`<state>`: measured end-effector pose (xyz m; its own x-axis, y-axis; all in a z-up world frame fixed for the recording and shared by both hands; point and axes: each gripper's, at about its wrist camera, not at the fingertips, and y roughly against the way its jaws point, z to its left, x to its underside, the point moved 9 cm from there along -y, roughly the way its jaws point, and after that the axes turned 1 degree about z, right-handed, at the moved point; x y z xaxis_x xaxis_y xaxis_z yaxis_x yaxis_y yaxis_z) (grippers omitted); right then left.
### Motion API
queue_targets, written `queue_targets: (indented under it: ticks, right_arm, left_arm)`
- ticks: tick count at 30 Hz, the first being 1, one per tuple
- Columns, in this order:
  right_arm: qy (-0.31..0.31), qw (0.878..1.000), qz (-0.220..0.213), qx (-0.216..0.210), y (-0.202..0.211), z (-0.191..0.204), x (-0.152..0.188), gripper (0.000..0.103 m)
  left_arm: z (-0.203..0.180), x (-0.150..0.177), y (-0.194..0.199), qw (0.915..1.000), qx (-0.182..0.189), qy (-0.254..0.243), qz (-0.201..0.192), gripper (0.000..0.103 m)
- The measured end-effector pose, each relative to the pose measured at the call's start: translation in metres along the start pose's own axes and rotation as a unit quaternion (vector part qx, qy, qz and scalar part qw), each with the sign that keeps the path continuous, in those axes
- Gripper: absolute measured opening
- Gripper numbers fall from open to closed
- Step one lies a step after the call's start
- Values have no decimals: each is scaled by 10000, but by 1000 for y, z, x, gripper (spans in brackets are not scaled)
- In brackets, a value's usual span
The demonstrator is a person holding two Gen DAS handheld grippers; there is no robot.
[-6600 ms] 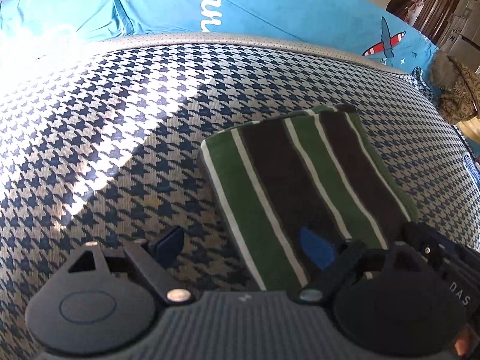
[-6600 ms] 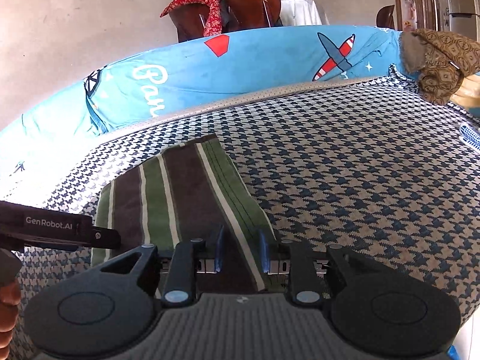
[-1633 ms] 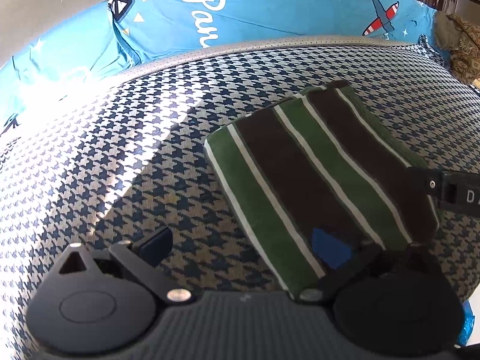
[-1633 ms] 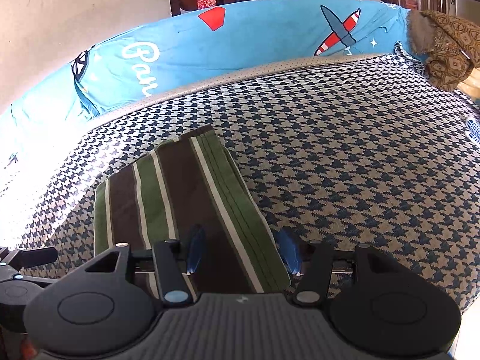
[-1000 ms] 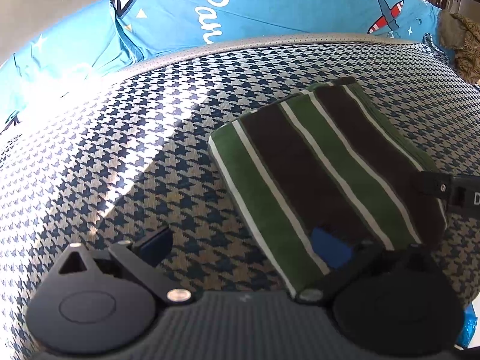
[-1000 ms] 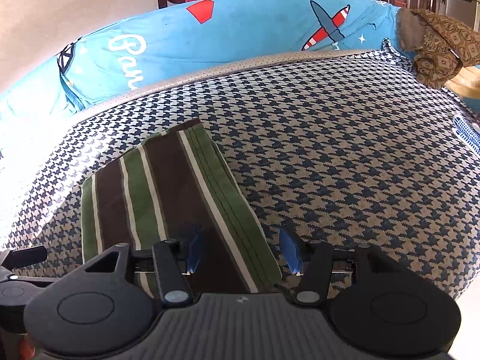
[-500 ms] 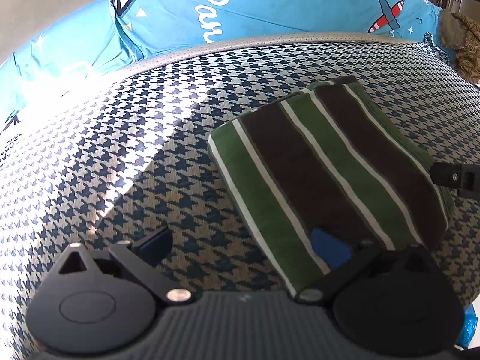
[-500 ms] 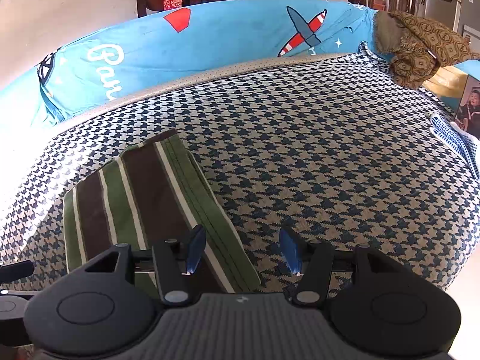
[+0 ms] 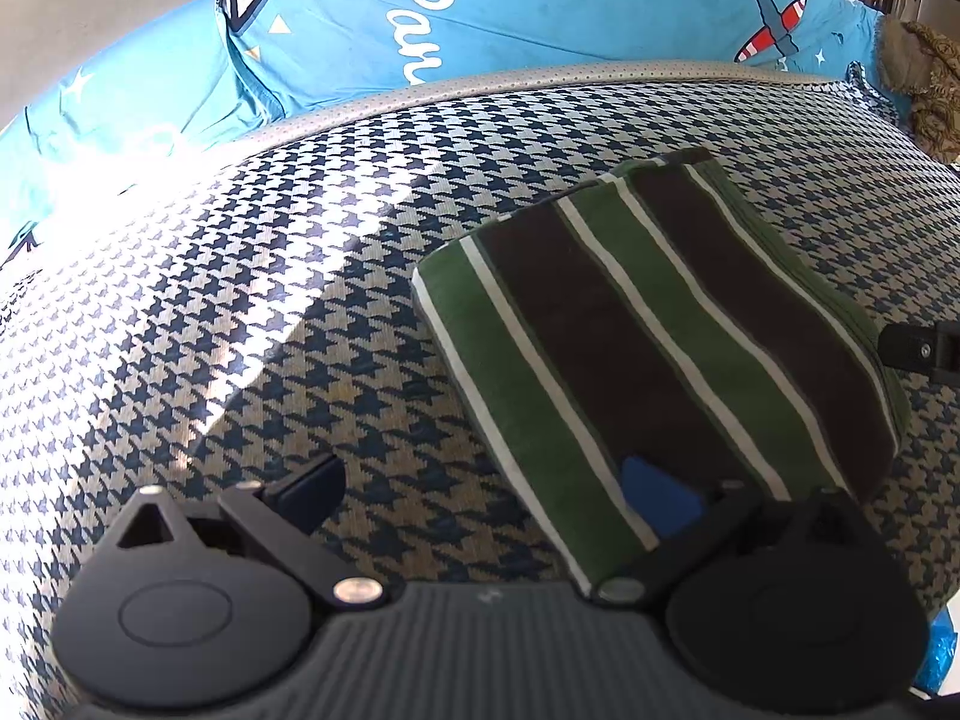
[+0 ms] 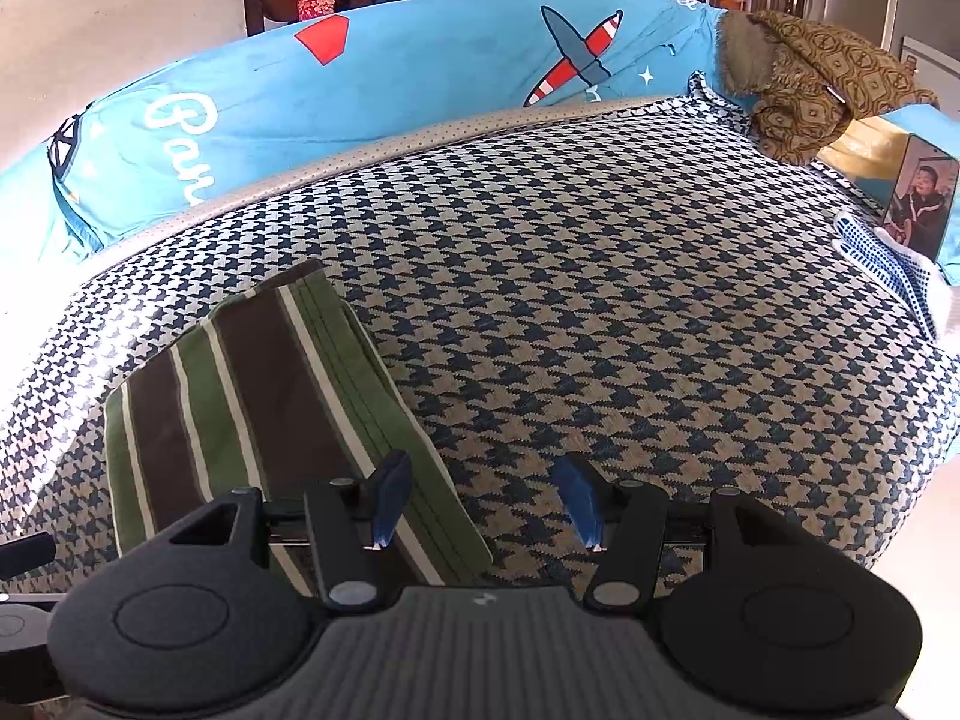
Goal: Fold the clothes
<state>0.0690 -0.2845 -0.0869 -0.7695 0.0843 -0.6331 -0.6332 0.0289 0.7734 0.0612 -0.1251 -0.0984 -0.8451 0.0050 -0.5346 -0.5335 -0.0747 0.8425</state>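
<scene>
- While both claws hang spread and empty, the striped garment [image 9: 648, 324] lies as a folded rectangle ahead of the left claw [image 9: 480, 486].
- Right claw [image 10: 486, 501] straddles its near corner; folding looks done.

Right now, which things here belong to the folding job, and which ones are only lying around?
For the job:
- folded striped garment
- left tool, open
- right tool, open
- houndstooth surface under the garment

Lying about:
- blue printed cover at the back
- brown patterned cloth
- dotted glove
- phone, leaning at the right edge
</scene>
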Motion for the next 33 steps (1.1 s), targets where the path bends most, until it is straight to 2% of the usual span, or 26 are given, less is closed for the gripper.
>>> queue_targets:
  ticks: [15,19,24,33]
  right_arm:
    - [-42,9997,15,235,-3,-8,0,55]
    - [-65,10000,46,48,-2,-5,1,55]
    - [-60,9977,-129,-660,5,3,-1,55]
    - [38,9982,-143,-587,1,4,1,55]
  left_arm:
    - [1,-3,-3,10000,70,8,17,103]
    - [3,-6,-5,9999,135,16,24,103]
    - [6,-10,-6,9998,217,25,32,103]
    - [18,-19,-10,9994,320,118,38,103]
